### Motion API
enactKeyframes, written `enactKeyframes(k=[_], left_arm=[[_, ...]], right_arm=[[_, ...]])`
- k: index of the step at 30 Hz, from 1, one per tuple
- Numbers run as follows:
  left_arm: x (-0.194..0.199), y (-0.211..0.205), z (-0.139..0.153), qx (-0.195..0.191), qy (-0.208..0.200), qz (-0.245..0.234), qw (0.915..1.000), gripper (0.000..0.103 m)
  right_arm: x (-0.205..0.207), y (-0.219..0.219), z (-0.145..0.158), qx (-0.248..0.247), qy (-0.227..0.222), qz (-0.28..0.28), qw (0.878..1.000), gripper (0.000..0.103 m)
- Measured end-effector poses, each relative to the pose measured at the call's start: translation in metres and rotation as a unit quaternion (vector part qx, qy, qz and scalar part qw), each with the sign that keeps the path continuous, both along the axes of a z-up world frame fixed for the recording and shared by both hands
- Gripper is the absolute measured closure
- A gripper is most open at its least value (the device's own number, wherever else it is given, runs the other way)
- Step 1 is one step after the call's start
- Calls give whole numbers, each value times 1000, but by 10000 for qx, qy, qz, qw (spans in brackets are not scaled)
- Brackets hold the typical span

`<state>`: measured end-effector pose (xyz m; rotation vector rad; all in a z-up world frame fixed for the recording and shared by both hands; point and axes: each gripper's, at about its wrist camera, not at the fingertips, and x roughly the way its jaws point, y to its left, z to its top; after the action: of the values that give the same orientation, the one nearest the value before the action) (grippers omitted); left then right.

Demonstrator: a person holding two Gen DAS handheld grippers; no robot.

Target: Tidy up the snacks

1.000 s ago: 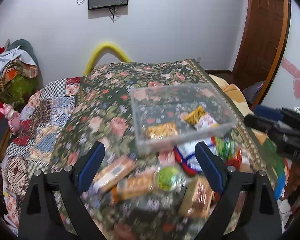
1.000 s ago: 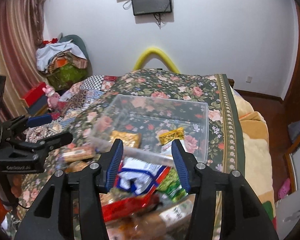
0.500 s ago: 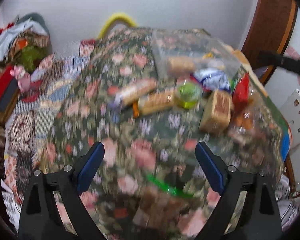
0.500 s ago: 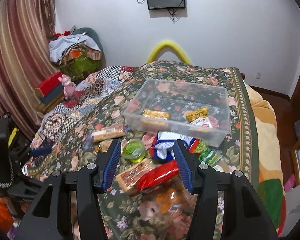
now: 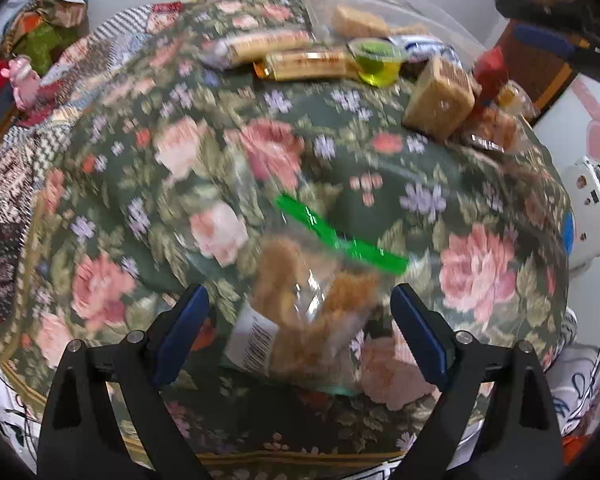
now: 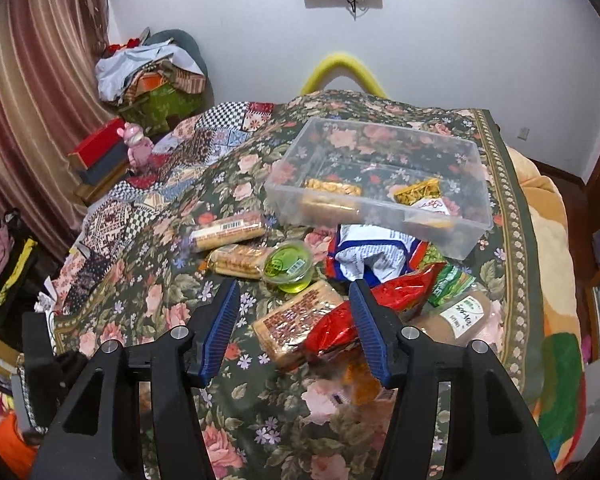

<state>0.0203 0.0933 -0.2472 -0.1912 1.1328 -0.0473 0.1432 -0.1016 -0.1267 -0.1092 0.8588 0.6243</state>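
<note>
Snacks lie scattered on a floral bedspread (image 6: 148,280), in front of a clear plastic bin (image 6: 384,192) that rests on the same cover. Inside the bin: a gold-wrapped biscuit pack (image 6: 332,188) toward its left and a yellow sachet (image 6: 418,191) toward its right, with a white-and-red wrapper just beside the sachet.

Right gripper (image 6: 294,312): fingers spread wide, nothing between them, held above the pile. Under and beyond it sit a green jelly cup (image 6: 289,266), a brown wafer block (image 6: 296,322), a red foil packet (image 6: 380,304) overlapping that block, and a blue-and-white bag (image 6: 374,254) touching the bin's near wall. Left of the cup, two long biscuit packs (image 6: 230,232) lie side by side. A brown pack with a green label (image 6: 458,316) sits at the right edge of the pile.

Left gripper (image 5: 300,312): fingers also wide apart, not closed on anything. Between them lies a clear zip bag with a green seal strip (image 5: 312,280), holding brownish pieces and a barcode label; view is motion-blurred, so contact with the pads cannot be judged. This bag lies well apart from the main pile, which appears at the top of the left view: jelly cup (image 5: 376,62), wafer block (image 5: 440,98).
</note>
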Motion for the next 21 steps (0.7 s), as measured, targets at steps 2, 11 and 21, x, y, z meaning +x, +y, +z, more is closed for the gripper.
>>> enactKeyframes(k=[2,11,21], left_arm=[[-3,0,-8,-6,24,-36,10000,10],[-15,17,-33,-142,-5,276,9995,34],[-11,45,-10,-183,-378,465,9980,51]], right_arm=[[0,5,-2,-47,28,20,10000,50],[6,23,-20,-405,171,84,9990,50],[23,49,-34,-638,317,186,9973,50]])
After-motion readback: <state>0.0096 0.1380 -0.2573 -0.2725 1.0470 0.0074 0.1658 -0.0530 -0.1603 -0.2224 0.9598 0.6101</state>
